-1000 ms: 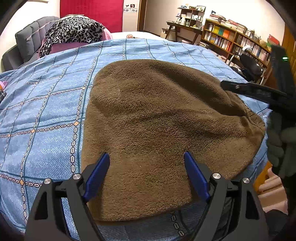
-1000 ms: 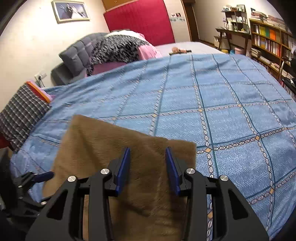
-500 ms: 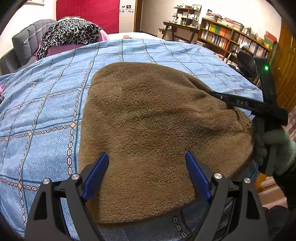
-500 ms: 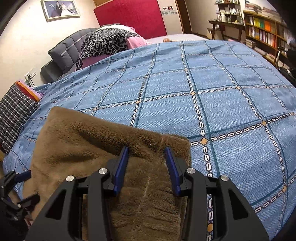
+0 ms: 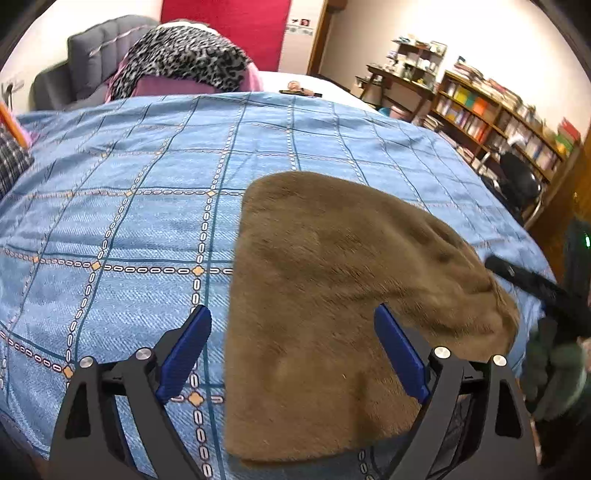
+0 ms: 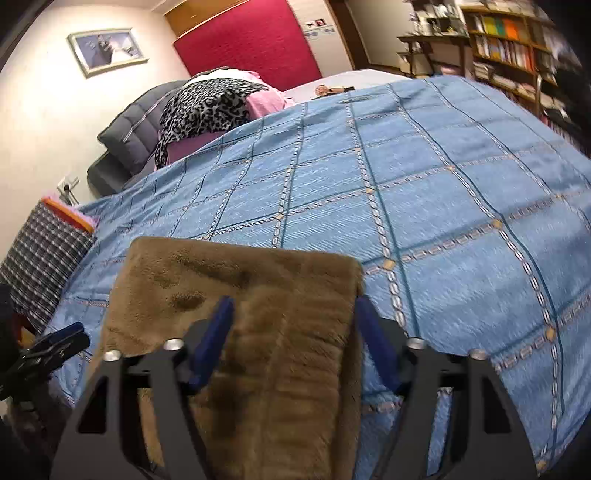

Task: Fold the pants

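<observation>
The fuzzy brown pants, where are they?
The brown fleece pants lie on the blue checked bedspread near its front edge, between both open tongs.

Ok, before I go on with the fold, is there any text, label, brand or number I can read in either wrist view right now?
None reads in either view.
Spines on the wooden bookshelf: too small.
Small stickers beside the red padded wall panel: blurred.
Framed picture on the cream wall: no legible text.
Brown fleece pants, black right gripper, black left gripper: no label or marking visible.
</observation>
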`<state>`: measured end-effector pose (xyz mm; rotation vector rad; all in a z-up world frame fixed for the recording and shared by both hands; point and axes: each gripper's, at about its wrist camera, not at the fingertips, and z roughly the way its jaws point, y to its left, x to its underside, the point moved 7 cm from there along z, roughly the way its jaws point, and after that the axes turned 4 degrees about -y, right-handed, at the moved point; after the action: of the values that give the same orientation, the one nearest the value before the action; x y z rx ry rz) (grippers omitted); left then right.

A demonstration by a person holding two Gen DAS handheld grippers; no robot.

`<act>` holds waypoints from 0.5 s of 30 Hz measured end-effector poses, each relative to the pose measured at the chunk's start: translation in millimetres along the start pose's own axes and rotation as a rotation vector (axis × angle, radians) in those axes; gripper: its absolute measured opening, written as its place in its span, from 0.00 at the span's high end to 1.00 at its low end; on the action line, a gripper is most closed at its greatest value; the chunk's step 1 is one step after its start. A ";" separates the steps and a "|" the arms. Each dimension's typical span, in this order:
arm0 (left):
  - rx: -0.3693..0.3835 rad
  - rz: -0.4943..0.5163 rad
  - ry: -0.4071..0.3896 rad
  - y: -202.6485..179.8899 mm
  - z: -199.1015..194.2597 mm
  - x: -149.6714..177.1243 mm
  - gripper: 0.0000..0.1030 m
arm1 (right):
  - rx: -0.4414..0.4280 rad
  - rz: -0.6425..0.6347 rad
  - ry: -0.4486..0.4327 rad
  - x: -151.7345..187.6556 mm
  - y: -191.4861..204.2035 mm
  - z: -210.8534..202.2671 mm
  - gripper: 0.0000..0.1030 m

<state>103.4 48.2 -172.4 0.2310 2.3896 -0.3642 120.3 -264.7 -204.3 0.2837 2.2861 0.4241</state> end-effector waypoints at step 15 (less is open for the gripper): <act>0.176 -0.219 0.180 31.4 45.1 3.2 0.09 | -0.138 0.242 0.187 34.1 -34.4 18.6 0.08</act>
<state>137.2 63.6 -213.0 0.0842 2.5689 -0.6830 108.6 -281.1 -252.1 0.4698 2.3985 0.7568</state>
